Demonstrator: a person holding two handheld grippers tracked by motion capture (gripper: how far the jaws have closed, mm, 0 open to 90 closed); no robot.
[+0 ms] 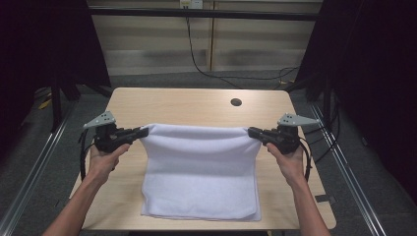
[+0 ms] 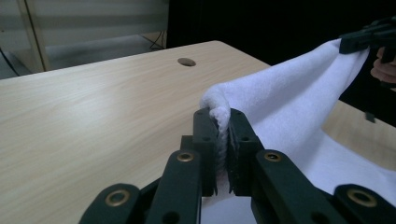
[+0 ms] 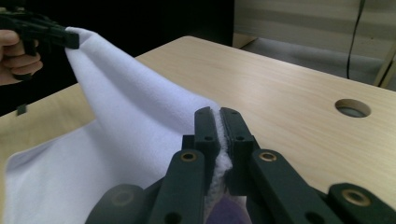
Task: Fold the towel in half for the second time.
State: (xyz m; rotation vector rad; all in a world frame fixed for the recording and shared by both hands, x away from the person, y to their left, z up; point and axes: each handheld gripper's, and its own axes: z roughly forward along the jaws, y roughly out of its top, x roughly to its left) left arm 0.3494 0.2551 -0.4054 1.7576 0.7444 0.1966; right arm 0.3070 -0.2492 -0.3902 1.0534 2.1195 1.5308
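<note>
A white towel lies on the wooden table, its far edge lifted off the surface and stretched between both grippers. My left gripper is shut on the towel's far left corner; the cloth is pinched between its black jaws. My right gripper is shut on the far right corner. In the left gripper view the other gripper holds the towel's far end. In the right gripper view the other gripper does the same. The near part of the towel rests folded on the table.
A round cable hole sits in the table at the back right. Bare wood lies beyond the towel's lifted edge. Metal rails run along the floor on both sides, and cables trail behind the table.
</note>
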